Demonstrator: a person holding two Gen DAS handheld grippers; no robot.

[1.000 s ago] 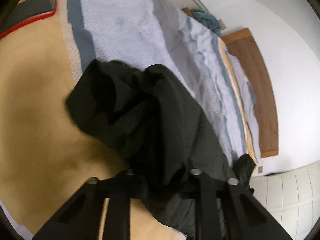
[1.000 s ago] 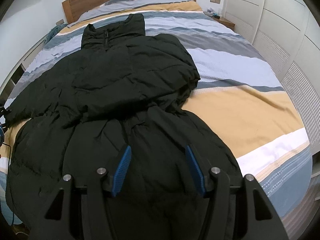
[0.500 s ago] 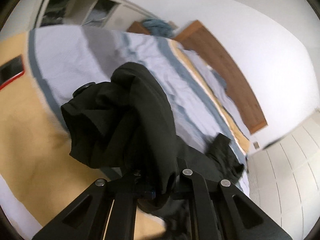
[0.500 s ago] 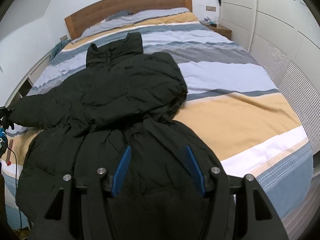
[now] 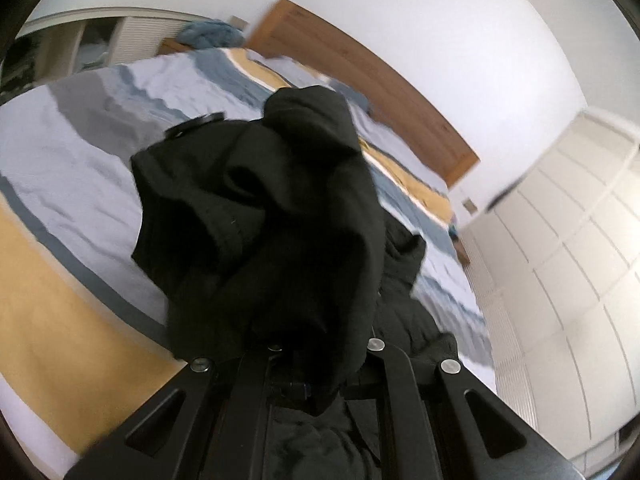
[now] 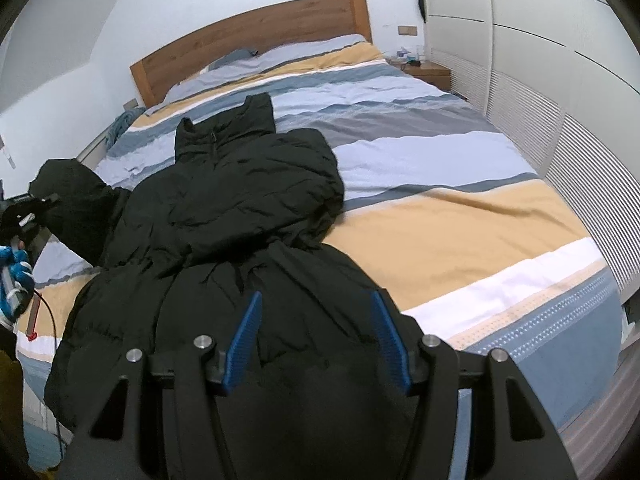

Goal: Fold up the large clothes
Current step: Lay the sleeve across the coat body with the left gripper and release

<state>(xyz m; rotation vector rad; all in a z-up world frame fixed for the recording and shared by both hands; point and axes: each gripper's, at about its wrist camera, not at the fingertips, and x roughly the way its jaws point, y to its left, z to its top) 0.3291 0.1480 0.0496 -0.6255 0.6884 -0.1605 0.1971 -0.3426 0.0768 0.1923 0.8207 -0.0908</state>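
- far left of the right wrist view, the left tool (image 6: 38, 204) is clamped tight on the cuff of the sleeve (image 6: 76, 200), holding it raised off the bed (image 6: 460, 220); a blue-gloved hand (image 6: 14, 276) grips the handle below.
- in the left wrist view the same sleeve (image 5: 260, 220) bunches over the left tool (image 5: 296, 364) and hides its tips.
- the black puffer jacket (image 6: 224, 232) lies front up on the left half of the striped bed, collar toward the wooden headboard (image 6: 248, 40), its other sleeve apparently already laid across the chest.
- the right tool (image 6: 316, 340) stands partly apart above the hem with nothing between its blue pads (image 6: 244, 340).
- step in hand, by my reading: folding the left sleeve in over the body.
- next move calls for carrying the cuff across the chest, laying it flat, then letting go; the puffy fill may spring back.
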